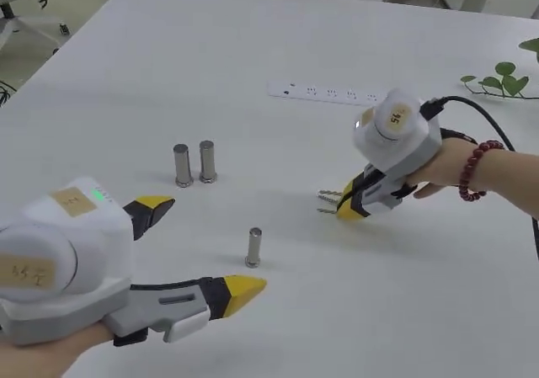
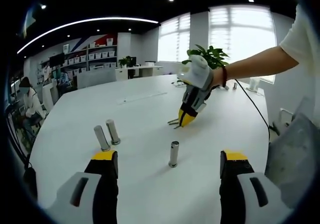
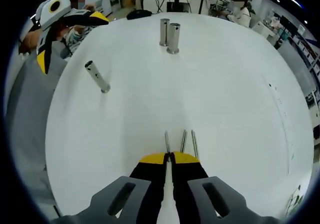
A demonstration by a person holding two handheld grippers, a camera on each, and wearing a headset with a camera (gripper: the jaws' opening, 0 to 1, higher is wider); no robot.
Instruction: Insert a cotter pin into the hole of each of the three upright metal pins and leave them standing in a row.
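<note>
3 pins (image 1: 253,247) upright; R gripper (image 3: 169,157) clamps cotters (image 3: 183,141).

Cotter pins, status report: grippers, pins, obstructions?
Right gripper shut on cotter pins. Left gripper open. Three metal pins upright, unpinned. Path between unobstructed.

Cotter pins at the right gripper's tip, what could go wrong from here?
1. The three thin metal cotter pins lie side by side at the closed right gripper; it may lift several or scatter them.
2. Two upright grey metal pins stand close together; bumping one could topple both.
3. The open left gripper hovers near the lone upright metal pin and could knock it over.
</note>
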